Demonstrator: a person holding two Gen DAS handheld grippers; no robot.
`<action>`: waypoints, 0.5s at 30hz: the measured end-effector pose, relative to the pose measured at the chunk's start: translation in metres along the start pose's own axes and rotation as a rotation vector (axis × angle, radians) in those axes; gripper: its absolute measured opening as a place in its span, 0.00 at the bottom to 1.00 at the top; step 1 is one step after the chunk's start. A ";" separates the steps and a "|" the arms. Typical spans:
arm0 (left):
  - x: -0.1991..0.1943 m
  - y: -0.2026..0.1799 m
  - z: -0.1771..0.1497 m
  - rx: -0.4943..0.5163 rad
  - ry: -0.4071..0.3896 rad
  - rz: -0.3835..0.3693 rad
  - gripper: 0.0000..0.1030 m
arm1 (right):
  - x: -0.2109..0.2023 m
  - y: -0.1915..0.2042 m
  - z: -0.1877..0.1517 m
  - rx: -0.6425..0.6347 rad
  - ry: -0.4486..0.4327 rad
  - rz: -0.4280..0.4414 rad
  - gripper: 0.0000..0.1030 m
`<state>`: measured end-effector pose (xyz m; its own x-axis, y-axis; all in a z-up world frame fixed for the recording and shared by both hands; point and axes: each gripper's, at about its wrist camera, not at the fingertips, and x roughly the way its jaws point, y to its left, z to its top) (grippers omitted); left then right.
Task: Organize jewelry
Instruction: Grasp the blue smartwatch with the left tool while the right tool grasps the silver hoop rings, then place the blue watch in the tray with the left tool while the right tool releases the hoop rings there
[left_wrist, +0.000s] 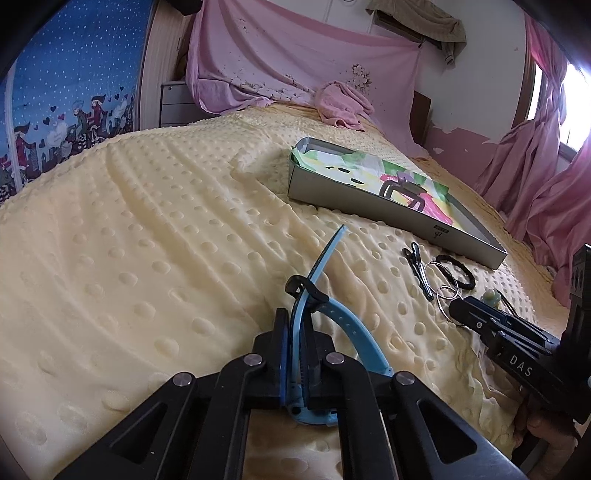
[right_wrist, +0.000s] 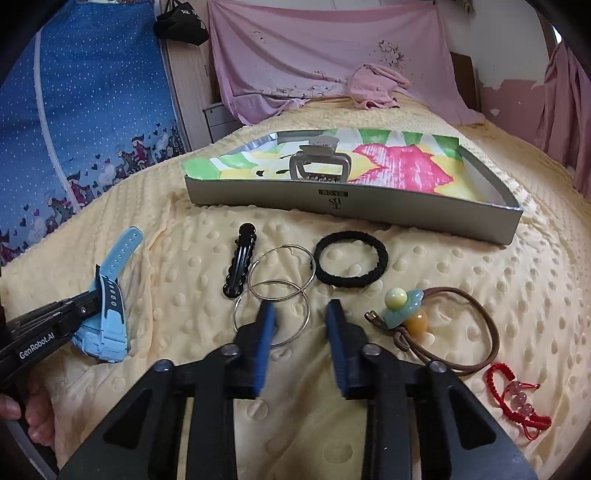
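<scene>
Here, 1 blue watch clamped in L gripper, R gripper apart over 2 hoop earrings, 1 box

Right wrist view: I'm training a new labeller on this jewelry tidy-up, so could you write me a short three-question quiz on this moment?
1. True or false: the grey hair claw lies inside the box.
2. What do the left tongs grip? A. the black hair tie; B. the blue watch; C. the red bracelet.
3. Fill in: ___ hoop earrings lie on the blanket, overlapping each other.

Key: 1 true. 2 B. 3 two.
</scene>
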<state>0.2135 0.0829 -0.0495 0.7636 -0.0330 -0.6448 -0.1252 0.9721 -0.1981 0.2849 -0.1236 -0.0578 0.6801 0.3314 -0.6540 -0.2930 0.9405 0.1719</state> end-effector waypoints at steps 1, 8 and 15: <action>-0.002 -0.002 0.000 0.003 -0.006 0.001 0.05 | 0.000 0.000 0.000 0.004 -0.001 0.010 0.09; -0.013 -0.016 0.002 0.025 -0.016 -0.018 0.05 | -0.016 0.000 -0.003 0.014 -0.026 0.056 0.04; -0.027 -0.037 0.010 0.044 -0.039 -0.067 0.05 | -0.052 -0.004 0.001 0.004 -0.098 0.043 0.03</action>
<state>0.2038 0.0500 -0.0179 0.7935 -0.0900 -0.6019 -0.0458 0.9774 -0.2066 0.2507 -0.1447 -0.0238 0.7293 0.3769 -0.5710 -0.3208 0.9255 0.2012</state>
